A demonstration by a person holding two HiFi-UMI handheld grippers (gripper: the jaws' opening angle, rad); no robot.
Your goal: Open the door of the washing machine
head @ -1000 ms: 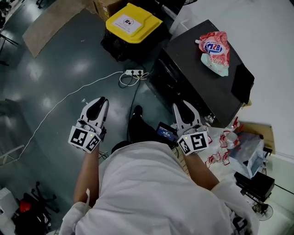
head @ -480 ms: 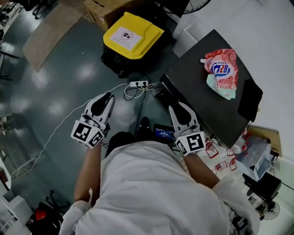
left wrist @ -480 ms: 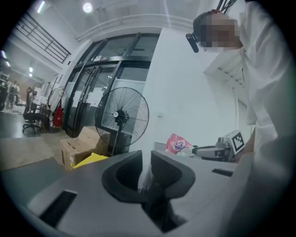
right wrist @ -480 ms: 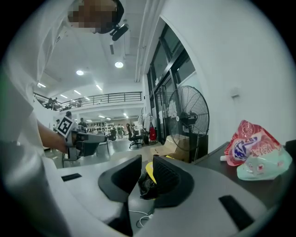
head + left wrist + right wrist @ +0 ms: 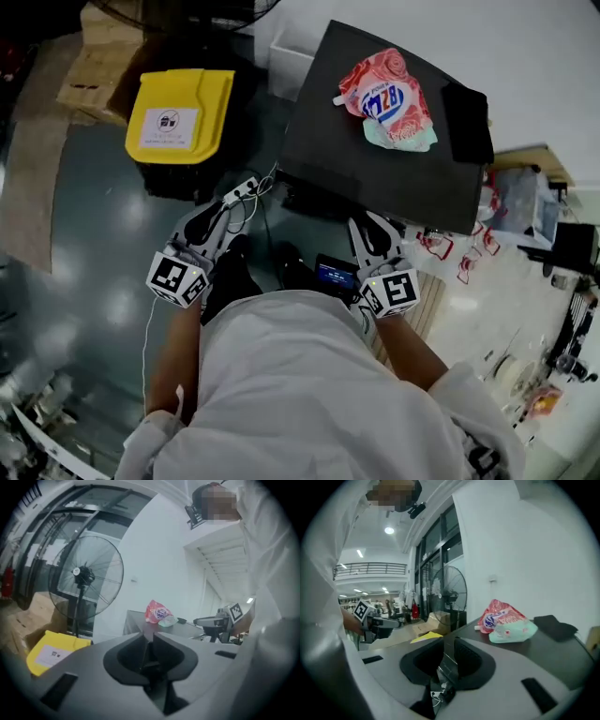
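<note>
The washing machine [image 5: 375, 164] is a dark box straight ahead; I see its top, while its front and door are hidden in shadow below the near edge. A red and mint detergent pouch [image 5: 386, 98] lies on top. My left gripper [image 5: 222, 211] hovers left of the machine's front corner, over a power strip [image 5: 242, 190]. Its jaws have just been opening a little; a thin slit shows and nothing is between them [image 5: 146, 637]. My right gripper [image 5: 363, 222] is close to the machine's near edge, jaws together and empty [image 5: 449, 641].
A black bin with a yellow lid [image 5: 178, 117] stands left of the machine, cardboard boxes [image 5: 98, 52] behind it. A standing fan [image 5: 86, 576] is at the far left. A black cloth [image 5: 466, 122] lies on the machine top. Red-white clutter [image 5: 469, 258] covers the floor at the right.
The view has swung so the machine now sits straight ahead. Both grippers have come closer to its front, the left one travelling further and now over the power strip.
</note>
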